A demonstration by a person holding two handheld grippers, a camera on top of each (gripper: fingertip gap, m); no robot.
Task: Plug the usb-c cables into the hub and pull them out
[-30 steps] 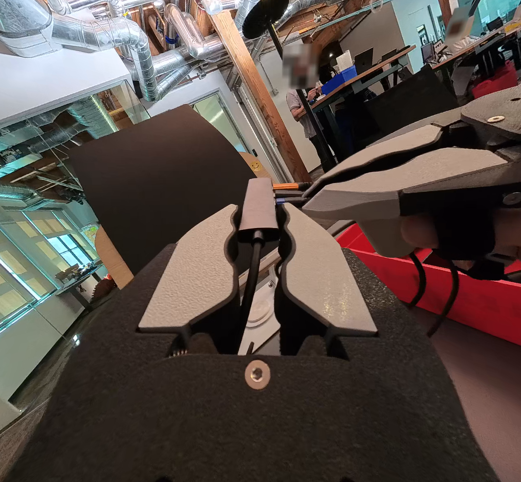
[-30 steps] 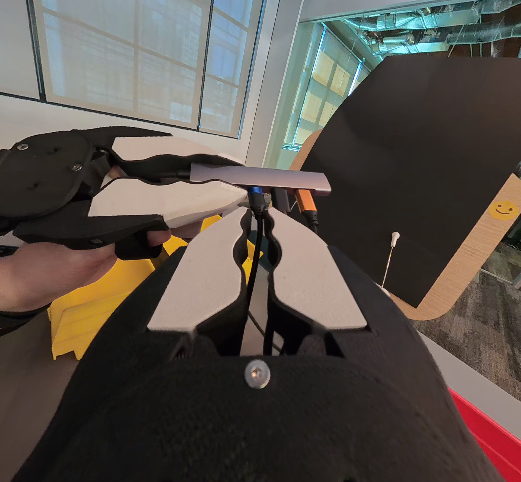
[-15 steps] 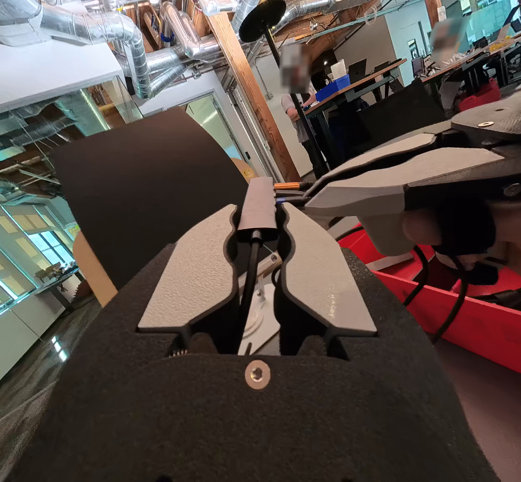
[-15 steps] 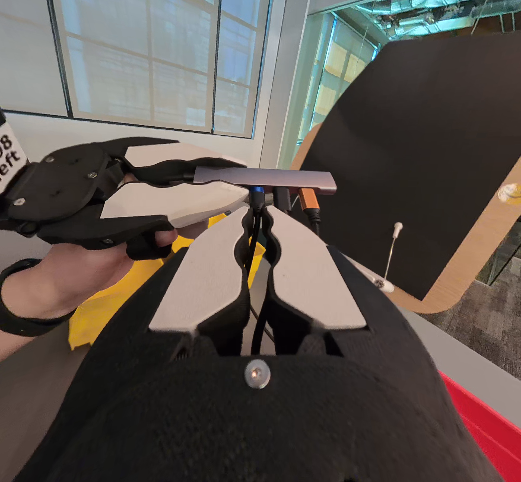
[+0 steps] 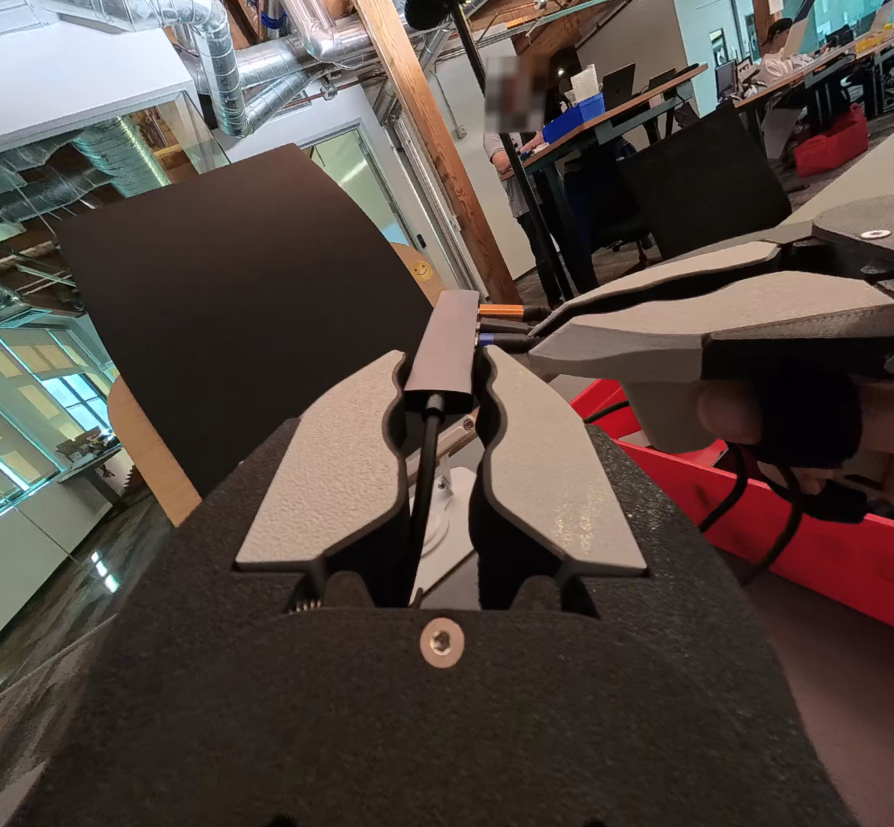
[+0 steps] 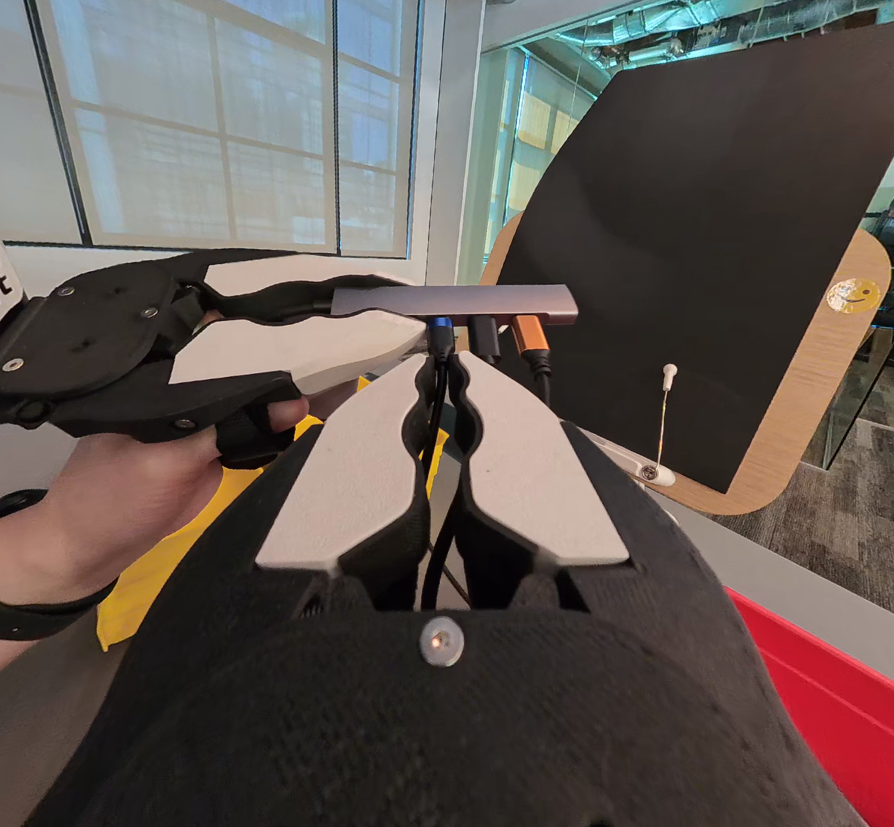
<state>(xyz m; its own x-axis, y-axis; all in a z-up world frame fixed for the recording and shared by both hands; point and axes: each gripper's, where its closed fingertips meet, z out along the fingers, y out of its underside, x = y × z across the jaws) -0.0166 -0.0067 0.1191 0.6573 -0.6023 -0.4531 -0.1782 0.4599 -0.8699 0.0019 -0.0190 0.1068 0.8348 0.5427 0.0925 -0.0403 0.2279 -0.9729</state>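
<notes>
My left gripper [image 5: 440, 359] is shut on the near end of a grey usb-c hub [image 5: 447, 344], held in the air; the hub also shows in the right wrist view [image 6: 454, 303]. Three plugs sit in the hub's side: a blue one [image 6: 441, 335], a black one [image 6: 484, 339] and an orange one [image 6: 529, 339]. My right gripper [image 6: 442, 359] is shut on the cable just below the blue plug. In the left wrist view the right gripper [image 5: 534, 337] comes in from the right at the blue plug [image 5: 488, 338], below the orange plug [image 5: 500, 311].
A black curved panel [image 6: 701, 247] on a wooden board stands behind the hub. A red bin [image 5: 798, 538] lies to the right and a yellow bin [image 6: 159, 562] to the left. A small white post [image 6: 665, 417] stands on the table. A person stands at far desks [image 5: 522, 175]. Both grippers' tips are close together, under 4 cm apart.
Both grippers and the hub have drifted slightly, and the view has shifted. The grips are the same and all three plugs stay in the hub.
</notes>
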